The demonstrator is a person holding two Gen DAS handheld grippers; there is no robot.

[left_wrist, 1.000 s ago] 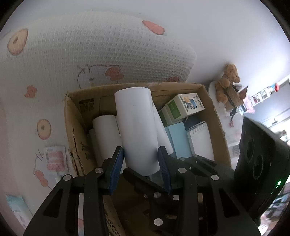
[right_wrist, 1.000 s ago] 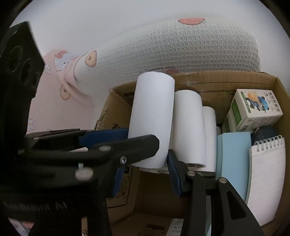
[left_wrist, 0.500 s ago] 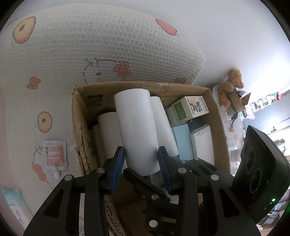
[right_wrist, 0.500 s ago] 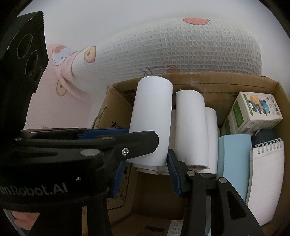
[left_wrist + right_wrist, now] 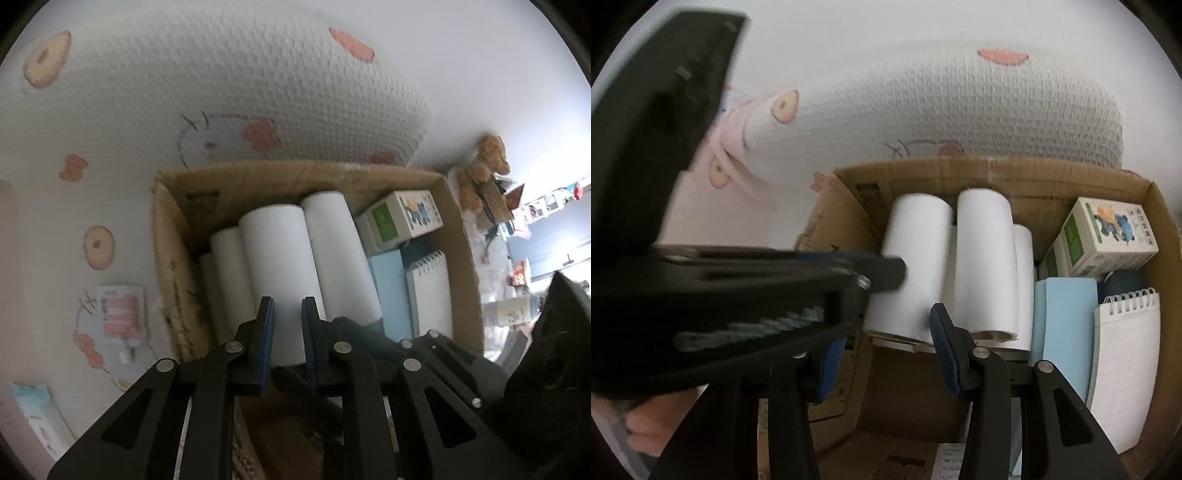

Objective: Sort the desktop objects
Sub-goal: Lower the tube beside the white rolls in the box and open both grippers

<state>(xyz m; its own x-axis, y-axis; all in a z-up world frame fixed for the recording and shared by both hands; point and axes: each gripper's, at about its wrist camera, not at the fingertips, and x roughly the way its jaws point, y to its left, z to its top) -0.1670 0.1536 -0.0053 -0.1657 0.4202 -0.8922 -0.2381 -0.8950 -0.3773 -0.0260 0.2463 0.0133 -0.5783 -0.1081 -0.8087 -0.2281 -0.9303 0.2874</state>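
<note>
A brown cardboard box (image 5: 166,240) (image 5: 997,173) holds several white paper rolls. One white roll (image 5: 277,258) (image 5: 912,258) lies among them, just beyond my left gripper (image 5: 287,306). Its jaws are closing to a narrow gap and nothing is pinched between the blue pads. In the right wrist view the left gripper's black finger (image 5: 886,269) crosses in front of that roll. My right gripper (image 5: 884,332) stands open below the roll's near end, its left pad partly hidden. Its black body (image 5: 554,350) shows at the right in the left wrist view.
Also in the box: a green-and-white carton (image 5: 1108,240), a light blue book (image 5: 1060,325), a spiral notepad (image 5: 1123,369) and a dark round thing (image 5: 1123,284). A printed waffle blanket (image 5: 258,92) rises behind. A sachet (image 5: 120,310) lies left; a teddy bear (image 5: 487,166) sits far right.
My left gripper's jaws have come much closer together. The white roll they held raised now lies lower, among the other rolls in the box. The right gripper's opening is unchanged.
</note>
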